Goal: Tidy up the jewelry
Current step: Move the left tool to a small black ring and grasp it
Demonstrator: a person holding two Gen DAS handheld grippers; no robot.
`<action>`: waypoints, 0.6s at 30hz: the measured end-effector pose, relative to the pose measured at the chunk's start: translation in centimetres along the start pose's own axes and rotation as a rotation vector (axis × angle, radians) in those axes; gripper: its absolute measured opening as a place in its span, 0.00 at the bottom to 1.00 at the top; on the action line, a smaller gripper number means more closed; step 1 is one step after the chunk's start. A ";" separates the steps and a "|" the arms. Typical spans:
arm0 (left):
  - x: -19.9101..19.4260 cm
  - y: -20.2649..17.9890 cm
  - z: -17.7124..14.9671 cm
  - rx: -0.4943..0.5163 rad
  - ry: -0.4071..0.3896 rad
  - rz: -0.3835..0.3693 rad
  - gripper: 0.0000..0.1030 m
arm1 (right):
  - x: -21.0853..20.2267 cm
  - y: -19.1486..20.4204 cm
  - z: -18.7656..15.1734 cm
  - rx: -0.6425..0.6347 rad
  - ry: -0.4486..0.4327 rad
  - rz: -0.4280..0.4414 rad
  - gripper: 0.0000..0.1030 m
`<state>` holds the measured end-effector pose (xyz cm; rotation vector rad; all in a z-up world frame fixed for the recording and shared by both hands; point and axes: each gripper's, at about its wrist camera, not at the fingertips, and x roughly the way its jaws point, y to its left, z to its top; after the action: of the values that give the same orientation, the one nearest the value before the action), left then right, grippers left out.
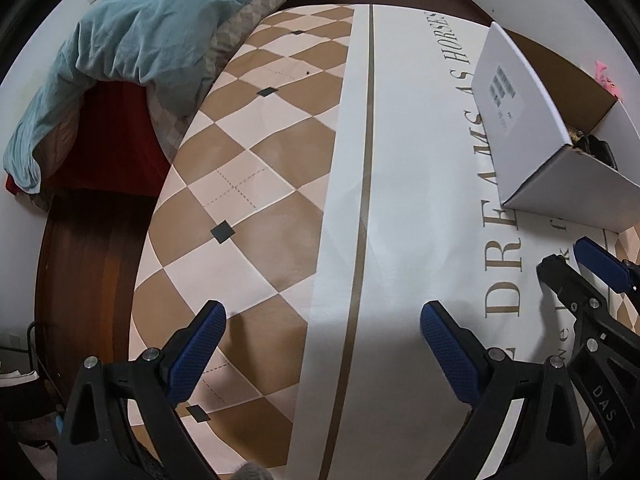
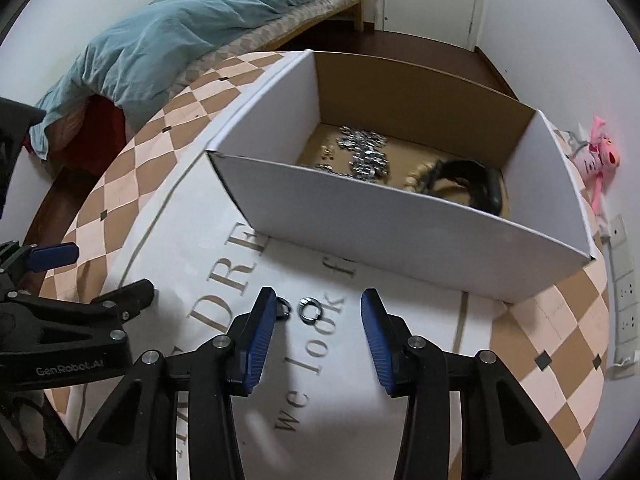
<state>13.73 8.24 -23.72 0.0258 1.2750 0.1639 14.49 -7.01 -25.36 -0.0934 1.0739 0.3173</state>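
Metal rings (image 2: 309, 309), small, rigid, slippery, lie on the counter (image 2: 400, 320) before the box (image 2: 400, 220) between the open right gripper (image 2: 318, 304) jaws; pinch across the band; left gripper (image 1: 322, 314) open, empty.

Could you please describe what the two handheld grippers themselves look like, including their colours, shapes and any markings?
Both are matte black plastic frames with triangular cut-outs and round silver pivot bolts. The left gripper and right gripper each carry two slim fingers faced with blue textured pads. In the right wrist view, the left gripper's body reads "GenRobot.AI"; in the left wrist view, the right one shows "DAS". No cables or sleeves are visible.
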 end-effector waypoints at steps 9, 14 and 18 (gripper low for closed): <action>-0.3 -0.4 0.3 0.020 -0.012 -0.007 0.97 | -1.5 -2.8 -0.9 0.133 -0.015 0.053 0.00; -0.7 -2.5 0.3 0.045 -0.018 -0.047 0.97 | -3.1 -6.9 -2.3 0.277 -0.008 0.089 0.00; -1.0 -5.1 0.5 0.074 -0.021 -0.113 0.97 | -3.8 -9.0 -3.3 0.328 0.007 0.076 0.00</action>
<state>14.50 3.05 -23.21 0.0189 1.2572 0.0196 12.72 -17.13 -24.31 0.2394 1.1248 0.2057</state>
